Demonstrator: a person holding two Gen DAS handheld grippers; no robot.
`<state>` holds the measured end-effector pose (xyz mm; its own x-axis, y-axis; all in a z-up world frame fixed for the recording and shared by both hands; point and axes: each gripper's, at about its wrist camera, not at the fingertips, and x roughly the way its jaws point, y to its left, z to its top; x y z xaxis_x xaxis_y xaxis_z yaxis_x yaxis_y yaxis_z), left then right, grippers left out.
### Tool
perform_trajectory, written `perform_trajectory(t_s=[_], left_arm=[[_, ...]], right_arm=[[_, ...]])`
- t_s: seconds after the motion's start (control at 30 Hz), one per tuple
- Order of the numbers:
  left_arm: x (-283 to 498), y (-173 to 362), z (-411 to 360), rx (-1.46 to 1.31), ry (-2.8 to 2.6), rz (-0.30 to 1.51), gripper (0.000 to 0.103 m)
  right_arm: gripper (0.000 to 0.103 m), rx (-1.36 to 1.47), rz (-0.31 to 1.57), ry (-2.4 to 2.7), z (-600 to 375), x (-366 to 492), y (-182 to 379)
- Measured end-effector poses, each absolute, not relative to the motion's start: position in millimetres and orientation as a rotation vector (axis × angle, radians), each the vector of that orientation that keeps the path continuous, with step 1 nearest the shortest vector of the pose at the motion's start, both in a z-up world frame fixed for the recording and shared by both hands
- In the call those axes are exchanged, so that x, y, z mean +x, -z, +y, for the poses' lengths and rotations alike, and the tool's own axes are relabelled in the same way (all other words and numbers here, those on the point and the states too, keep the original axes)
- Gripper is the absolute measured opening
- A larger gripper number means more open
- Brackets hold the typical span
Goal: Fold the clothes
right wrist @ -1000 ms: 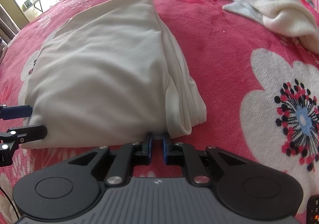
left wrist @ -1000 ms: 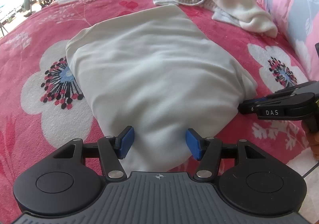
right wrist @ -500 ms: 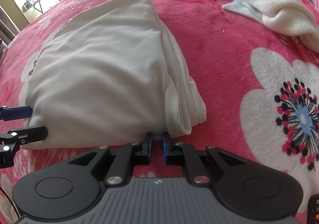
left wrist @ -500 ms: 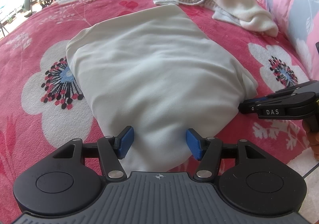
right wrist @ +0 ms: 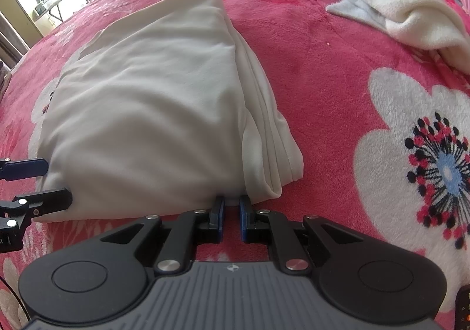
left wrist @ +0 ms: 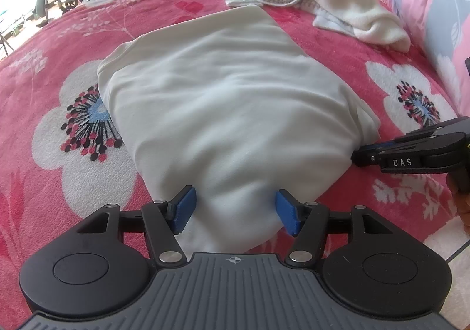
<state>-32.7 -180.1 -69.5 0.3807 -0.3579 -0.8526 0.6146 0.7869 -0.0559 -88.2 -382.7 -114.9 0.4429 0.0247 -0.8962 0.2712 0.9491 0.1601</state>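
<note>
We record one legible marking: the white capitals "DAS" on the black side of the right gripper (left wrist: 364, 155), at the right edge of the left wrist view, just beside the folded white garment (left wrist: 229, 112). We read no other lettering, number or brand in either view; a small crosshair sign sits on each grey camera housing at bottom centre.

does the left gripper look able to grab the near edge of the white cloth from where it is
Probably yes. The left gripper stands open with the near edge of the white cloth bunched between its fingers, and nothing lies in the way.
</note>
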Motion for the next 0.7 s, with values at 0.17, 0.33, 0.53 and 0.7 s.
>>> perform_trajectory(t_s=[0.17, 0.33, 0.53, 0.7], left_arm=[[-34, 70, -182, 0.298, 0.631, 1.001, 0.064], [-34, 70, -180, 0.276, 0.637, 1.001, 0.068], [-29, 68, -170, 0.172, 0.629, 1.006, 0.097], [-25, 61, -160, 0.108, 0.589, 0.998, 0.101]], right_arm=[[0.01, 0.307, 1.104, 0.156, -384, -89, 115], [0.01, 0.318, 1.101, 0.154, -385, -90, 116], [0.01, 0.32, 1.101, 0.155, -385, -90, 116], [0.01, 0.324, 1.099, 0.157, -385, -91, 116]])
